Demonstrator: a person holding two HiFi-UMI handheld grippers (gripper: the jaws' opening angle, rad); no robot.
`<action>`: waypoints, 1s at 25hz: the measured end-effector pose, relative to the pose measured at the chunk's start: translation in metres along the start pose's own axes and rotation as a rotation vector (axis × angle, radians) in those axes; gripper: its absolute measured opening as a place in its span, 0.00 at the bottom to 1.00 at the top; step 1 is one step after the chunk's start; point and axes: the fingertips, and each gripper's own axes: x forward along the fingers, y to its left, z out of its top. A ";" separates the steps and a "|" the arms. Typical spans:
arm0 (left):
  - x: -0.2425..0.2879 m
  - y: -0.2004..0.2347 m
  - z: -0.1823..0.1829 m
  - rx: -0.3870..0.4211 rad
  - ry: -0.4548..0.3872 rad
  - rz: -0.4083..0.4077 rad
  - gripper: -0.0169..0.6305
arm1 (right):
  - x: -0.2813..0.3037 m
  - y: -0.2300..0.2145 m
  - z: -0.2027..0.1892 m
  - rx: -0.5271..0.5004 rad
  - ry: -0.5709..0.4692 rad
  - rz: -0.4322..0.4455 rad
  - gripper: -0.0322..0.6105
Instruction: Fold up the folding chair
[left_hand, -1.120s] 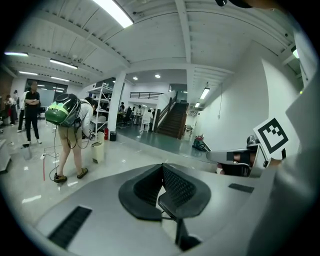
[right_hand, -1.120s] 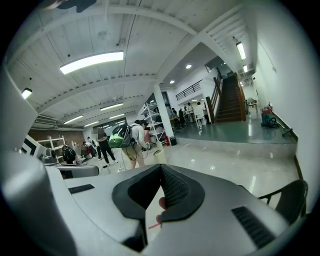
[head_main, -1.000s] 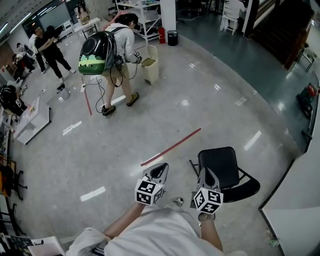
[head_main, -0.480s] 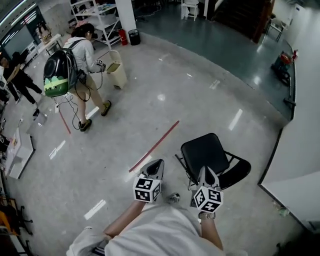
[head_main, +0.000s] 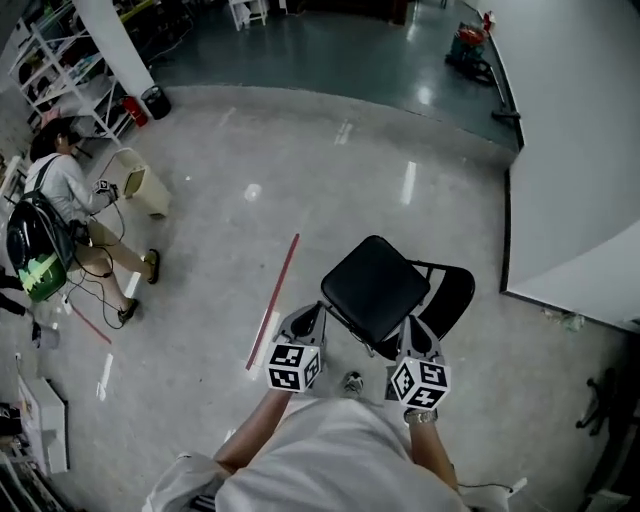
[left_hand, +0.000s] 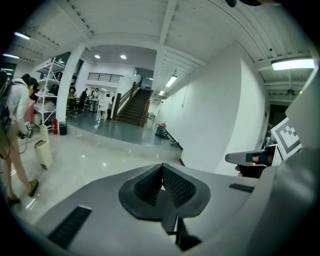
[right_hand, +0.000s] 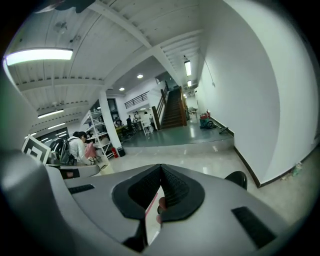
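Note:
The folding chair stands unfolded on the floor straight ahead, with its black seat (head_main: 375, 285) and its black backrest (head_main: 452, 298) to the right. My left gripper (head_main: 308, 318) is at the seat's near left corner, shut and empty. At the seat's near right edge, my right gripper (head_main: 414, 328) is also shut with nothing in it. In the left gripper view the jaws (left_hand: 162, 172) meet with no gap. The right gripper view shows its pads closed (right_hand: 161, 186), and the backrest's rounded top (right_hand: 237, 178) peeks out just to the right.
A white wall (head_main: 575, 150) rises right of the chair. A red tape line (head_main: 276, 298) runs along the floor on the left. A person with a green backpack (head_main: 45, 235) bends beside a beige bin (head_main: 142, 186) at far left, near shelves (head_main: 60, 75).
The view has swung right, so the chair now lies straight ahead between both grippers. Both grippers moved up to the seat's near edge and stayed shut.

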 end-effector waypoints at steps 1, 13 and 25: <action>0.013 0.001 0.006 0.014 0.005 -0.022 0.04 | 0.004 -0.008 0.002 0.013 0.001 -0.024 0.06; 0.112 -0.006 -0.005 0.080 0.150 -0.216 0.04 | 0.014 -0.074 -0.007 0.152 0.023 -0.283 0.06; 0.179 -0.041 0.008 0.138 0.185 -0.399 0.04 | 0.013 -0.120 -0.005 0.247 0.002 -0.450 0.06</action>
